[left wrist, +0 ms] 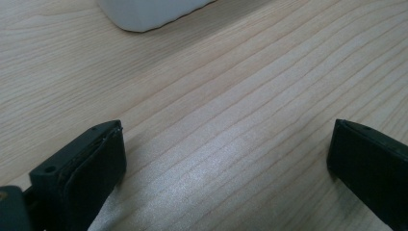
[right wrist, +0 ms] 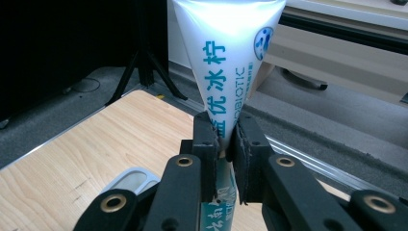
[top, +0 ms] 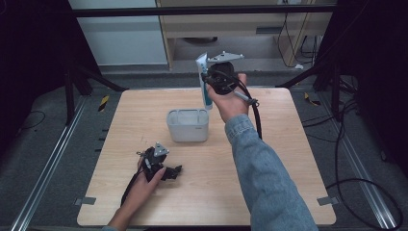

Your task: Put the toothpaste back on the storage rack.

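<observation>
Your right gripper [top: 211, 79] is clamped on a white tube [top: 204, 77] with blue print, holding it upright in the air above the far edge of the table [top: 288, 159], just behind the grey tub [top: 187, 126]. In the right gripper view the pads pinch the tube [right wrist: 226, 72] at its narrow part. Your left gripper [top: 174, 172] rests on the table near you, jaws spread wide with nothing between them.

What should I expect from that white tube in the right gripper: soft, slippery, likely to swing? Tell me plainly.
Probably soft: the right gripper pinches the tube thin between its pads. Its glossy skin may be slippery, so it could slide. Held upright above the grey bin, its wide flat end on top, it may sway when moved.
</observation>
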`<state>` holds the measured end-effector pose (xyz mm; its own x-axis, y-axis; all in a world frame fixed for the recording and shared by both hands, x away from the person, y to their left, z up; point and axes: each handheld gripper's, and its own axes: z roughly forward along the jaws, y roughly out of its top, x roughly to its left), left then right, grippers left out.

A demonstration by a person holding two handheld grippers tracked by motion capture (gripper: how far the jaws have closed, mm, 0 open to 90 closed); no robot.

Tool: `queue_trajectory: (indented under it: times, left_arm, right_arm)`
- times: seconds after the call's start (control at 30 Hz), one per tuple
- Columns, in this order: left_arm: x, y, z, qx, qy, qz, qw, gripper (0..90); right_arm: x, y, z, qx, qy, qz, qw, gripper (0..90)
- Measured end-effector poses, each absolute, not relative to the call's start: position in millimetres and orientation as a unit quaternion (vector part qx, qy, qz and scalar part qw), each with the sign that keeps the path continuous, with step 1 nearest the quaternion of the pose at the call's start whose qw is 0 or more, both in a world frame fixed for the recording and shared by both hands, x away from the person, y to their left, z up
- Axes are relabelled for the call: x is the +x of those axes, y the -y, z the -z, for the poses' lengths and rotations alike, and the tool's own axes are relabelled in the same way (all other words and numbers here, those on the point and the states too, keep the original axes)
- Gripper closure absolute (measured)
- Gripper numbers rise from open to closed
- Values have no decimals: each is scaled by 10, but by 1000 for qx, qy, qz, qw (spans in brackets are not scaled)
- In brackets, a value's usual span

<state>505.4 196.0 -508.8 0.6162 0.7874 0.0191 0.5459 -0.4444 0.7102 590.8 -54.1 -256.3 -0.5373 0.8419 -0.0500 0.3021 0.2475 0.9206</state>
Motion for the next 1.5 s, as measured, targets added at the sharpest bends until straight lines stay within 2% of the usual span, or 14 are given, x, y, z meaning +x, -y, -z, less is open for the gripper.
queue_trajectory:
  times: [0.4,0.7,1.5]
  left_arm:
    - [5056,-1958,5088,831,-400,-177,342,0]
    - [5056,-1957,5089,831,-401,-177,343,0]
    - [5057,-1959,5089,831,-401,-178,342,0]
  right_arm:
    - [5964,390,2584,382,-740,-473,289,807]
    - [5974,273,2640,376,-741,-486,270,807]
    - [5961,137,2744,371,-746,-487,261,807]
